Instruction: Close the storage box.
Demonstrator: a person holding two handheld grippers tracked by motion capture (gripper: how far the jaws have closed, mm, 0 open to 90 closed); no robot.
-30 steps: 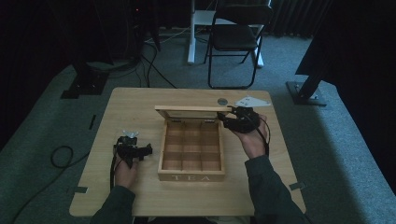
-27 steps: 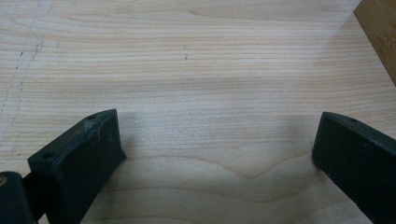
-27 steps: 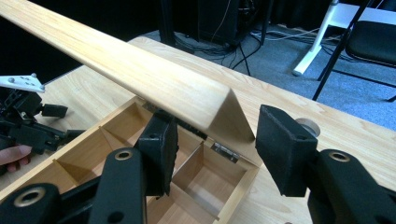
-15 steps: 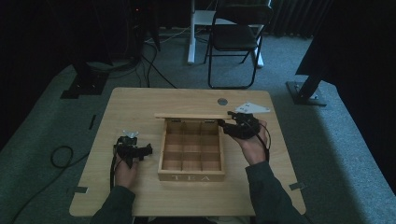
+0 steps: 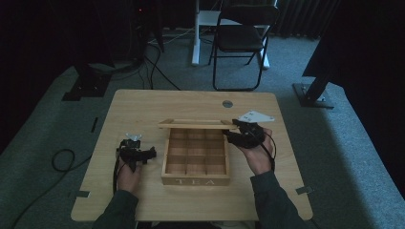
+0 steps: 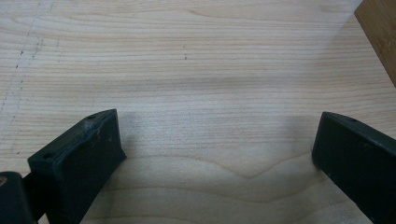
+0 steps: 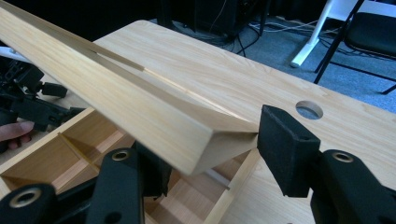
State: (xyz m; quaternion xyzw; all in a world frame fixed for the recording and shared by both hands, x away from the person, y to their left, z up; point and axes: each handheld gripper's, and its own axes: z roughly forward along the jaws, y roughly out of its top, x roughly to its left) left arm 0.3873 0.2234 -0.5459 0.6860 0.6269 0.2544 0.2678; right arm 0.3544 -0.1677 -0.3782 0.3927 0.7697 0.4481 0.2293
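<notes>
One pale wooden tea box [image 5: 196,167] sits mid-table toward the near edge — nine square compartments inside, "TEA" lettered on its front wall, its hinged lid [image 5: 198,124] half raised. The right gripper [image 5: 237,131] has its jaws closed on the lid's right corner. The left gripper [image 5: 143,155] rests on the table [image 5: 143,105] just left of the box — jaws spread wide, holding nothing.

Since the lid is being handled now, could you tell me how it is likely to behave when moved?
The lid looks like a stiff wooden frame, so it should not flex. Attached along the tea box's far edge, it probably swings rather than lifts free. The right gripper pinches one corner, so it could slip.
</notes>
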